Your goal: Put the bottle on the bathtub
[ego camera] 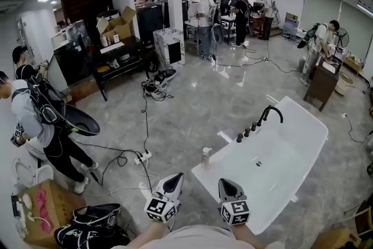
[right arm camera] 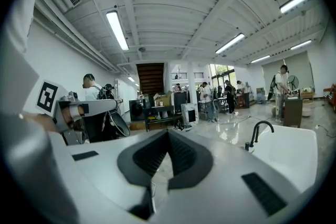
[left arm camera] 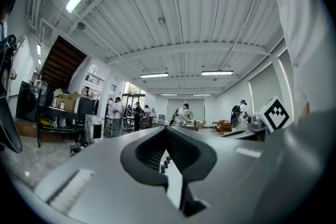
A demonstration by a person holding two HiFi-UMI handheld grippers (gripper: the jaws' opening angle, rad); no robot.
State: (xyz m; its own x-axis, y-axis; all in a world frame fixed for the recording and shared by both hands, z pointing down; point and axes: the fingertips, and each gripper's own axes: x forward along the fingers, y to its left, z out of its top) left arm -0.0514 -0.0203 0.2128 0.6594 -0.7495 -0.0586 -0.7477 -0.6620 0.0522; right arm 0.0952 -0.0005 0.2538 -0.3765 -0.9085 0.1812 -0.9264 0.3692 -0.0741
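Note:
A small pale pump bottle (ego camera: 206, 155) stands upright on the near left corner of the white bathtub (ego camera: 303, 125), free of both grippers. In the head view my left gripper (ego camera: 173, 176) and right gripper (ego camera: 226, 182) hover side by side at the bottom, just short of the tub's near end. Both point level towards the tub. The left gripper (left arm camera: 167, 128) has its tips together and holds nothing. The right gripper (right arm camera: 168, 131) is also shut and empty. The tub (right arm camera: 294, 149) and its black faucet (right arm camera: 261, 131) show to the right in the right gripper view.
A black faucet (ego camera: 271, 112) and a row of knobs sit on the tub's far rim. Cables and a power strip (ego camera: 143, 156) lie on the floor left of the tub. A cardboard box (ego camera: 44, 207), black bags (ego camera: 87, 224) and a person (ego camera: 41, 125) are at the left.

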